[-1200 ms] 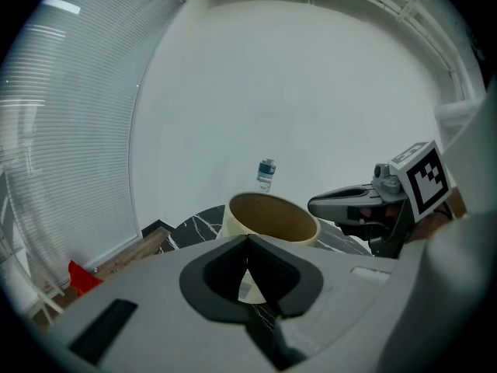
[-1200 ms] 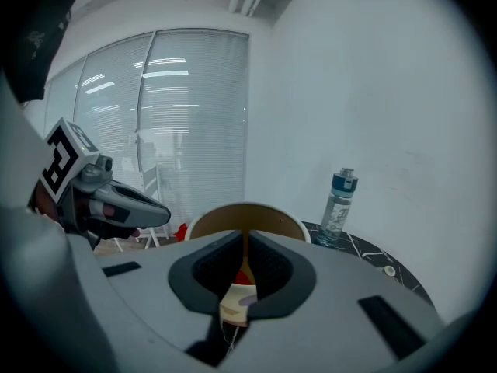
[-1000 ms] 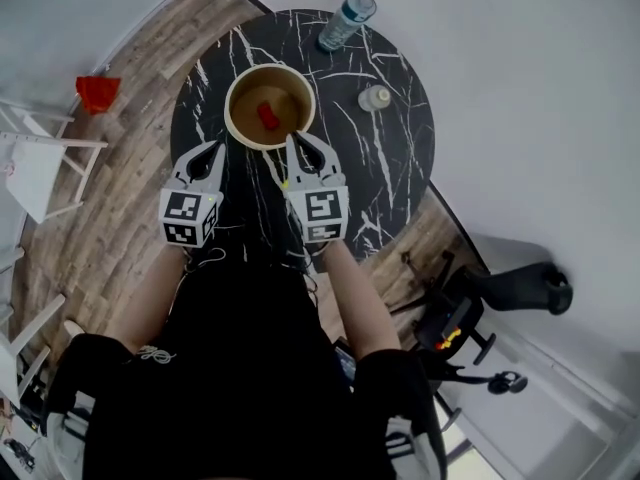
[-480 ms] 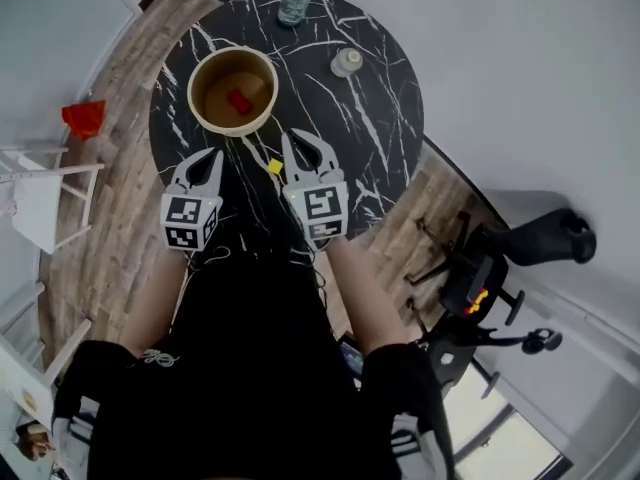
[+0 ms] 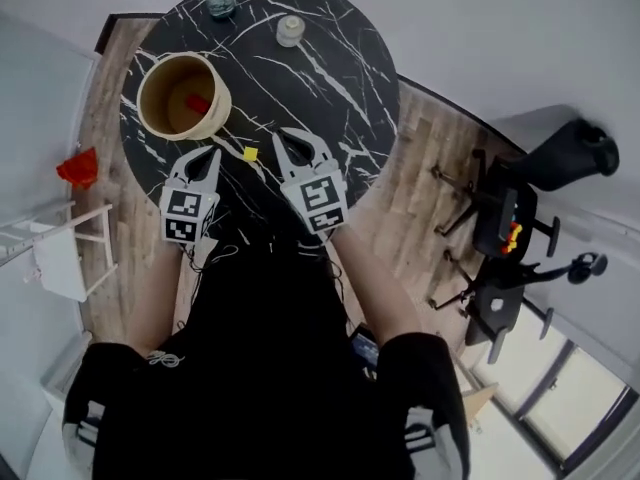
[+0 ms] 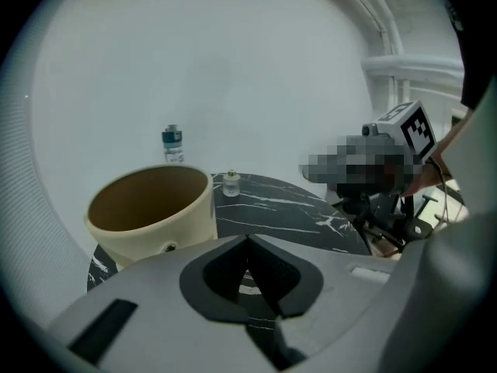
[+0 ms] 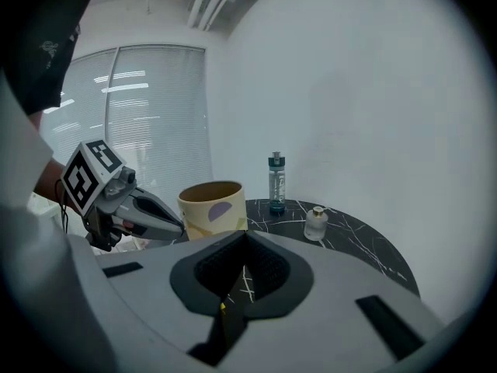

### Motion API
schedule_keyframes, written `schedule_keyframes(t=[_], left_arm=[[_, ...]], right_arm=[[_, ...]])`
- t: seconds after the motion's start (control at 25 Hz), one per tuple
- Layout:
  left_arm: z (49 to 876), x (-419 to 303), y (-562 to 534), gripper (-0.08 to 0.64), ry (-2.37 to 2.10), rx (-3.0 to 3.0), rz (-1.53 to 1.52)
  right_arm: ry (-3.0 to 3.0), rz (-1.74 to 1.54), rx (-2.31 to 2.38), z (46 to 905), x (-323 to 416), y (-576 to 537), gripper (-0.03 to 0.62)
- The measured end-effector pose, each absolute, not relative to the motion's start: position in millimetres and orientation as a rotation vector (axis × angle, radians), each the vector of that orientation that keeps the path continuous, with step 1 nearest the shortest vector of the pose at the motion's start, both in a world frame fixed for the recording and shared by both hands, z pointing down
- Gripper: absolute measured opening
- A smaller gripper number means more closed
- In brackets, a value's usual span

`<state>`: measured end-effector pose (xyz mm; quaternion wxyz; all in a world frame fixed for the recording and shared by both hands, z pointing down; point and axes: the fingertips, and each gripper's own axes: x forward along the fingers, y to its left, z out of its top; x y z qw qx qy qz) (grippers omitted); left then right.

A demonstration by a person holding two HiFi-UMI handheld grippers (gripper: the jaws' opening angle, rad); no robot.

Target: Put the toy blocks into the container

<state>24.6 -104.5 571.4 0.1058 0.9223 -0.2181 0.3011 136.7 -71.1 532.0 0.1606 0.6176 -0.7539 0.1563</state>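
At upper left, flanking a yellow toy block (image 5: 250,154): left gripper (image 5: 203,158), right gripper (image 5: 298,143), both clenched, empty.

A round black marble table (image 5: 330,68) is standing on a wood floor (image 5: 420,168) between white walls (image 5: 500,28)
A black office chair (image 5: 515,218) is sitting at the right, a white chair (image 5: 55,263) is standing at the left, and daylight is coming through window blinds (image 7: 155,115)
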Motion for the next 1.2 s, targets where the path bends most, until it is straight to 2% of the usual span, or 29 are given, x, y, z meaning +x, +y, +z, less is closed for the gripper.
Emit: schedule_keyframes(t=[0.68, 0.88, 1.2], left_arm=[[654, 69, -52, 0.005, 0.142, 2.881, 1.646], [675, 80, -50, 0.119, 0.326, 2.877, 1.781], [713, 83, -46, 0.207, 0.498, 2.808, 1.947]], right_arm=[[-2.05, 0.683, 1.885, 588, 166, -10, -0.003], [-2.011, 0.717, 1.936, 596, 174, 3, -0.003], [-1.948, 0.765, 1.998, 606, 184, 26, -0.003]])
